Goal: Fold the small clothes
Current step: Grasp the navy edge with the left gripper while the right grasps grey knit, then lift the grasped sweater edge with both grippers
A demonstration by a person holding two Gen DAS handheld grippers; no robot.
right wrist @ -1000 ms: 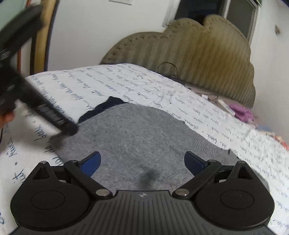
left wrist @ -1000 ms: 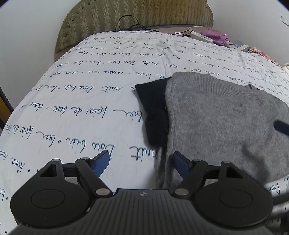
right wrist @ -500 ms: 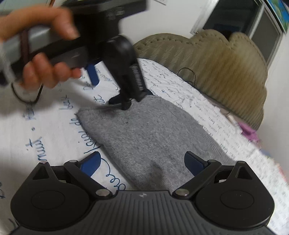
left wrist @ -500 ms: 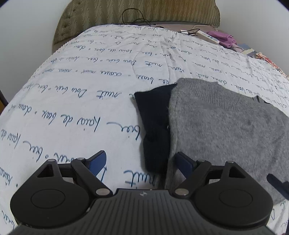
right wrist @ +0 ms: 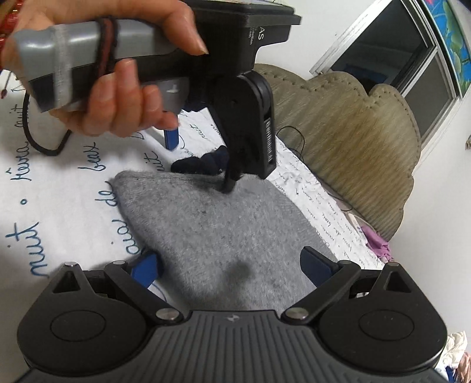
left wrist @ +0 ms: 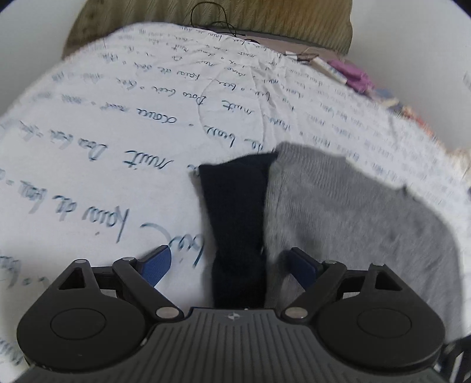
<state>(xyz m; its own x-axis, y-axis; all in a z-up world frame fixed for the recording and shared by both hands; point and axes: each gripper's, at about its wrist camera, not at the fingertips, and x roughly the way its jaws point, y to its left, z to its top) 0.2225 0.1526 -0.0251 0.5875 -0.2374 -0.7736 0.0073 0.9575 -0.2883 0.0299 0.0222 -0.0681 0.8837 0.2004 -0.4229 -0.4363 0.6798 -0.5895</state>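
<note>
A bed fills both views, covered with a white bedspread (left wrist: 117, 123) printed with blue handwriting. At its far end stands an olive padded headboard (right wrist: 347, 123), and a thin black cable (left wrist: 212, 14) lies near it. A purple cloth (left wrist: 353, 73) lies at the far edge of the bed.

On the bedspread lies a grey sweater (left wrist: 353, 212), spread flat. Just beside it, touching its edge, lies a dark navy garment (left wrist: 235, 206), a narrower piece of cloth.

The left gripper (left wrist: 229, 262) hangs over the border between these two garments. Its fingers are wide apart and press on nothing; the navy cloth lies below the gap. In the right wrist view a hand (right wrist: 117, 88) holds this gripper by its handle, and one dark finger tip (right wrist: 229, 184) meets the grey sweater near its edge.

The right gripper (right wrist: 229, 268) is also wide open and empty, over the near part of the grey sweater.
</note>
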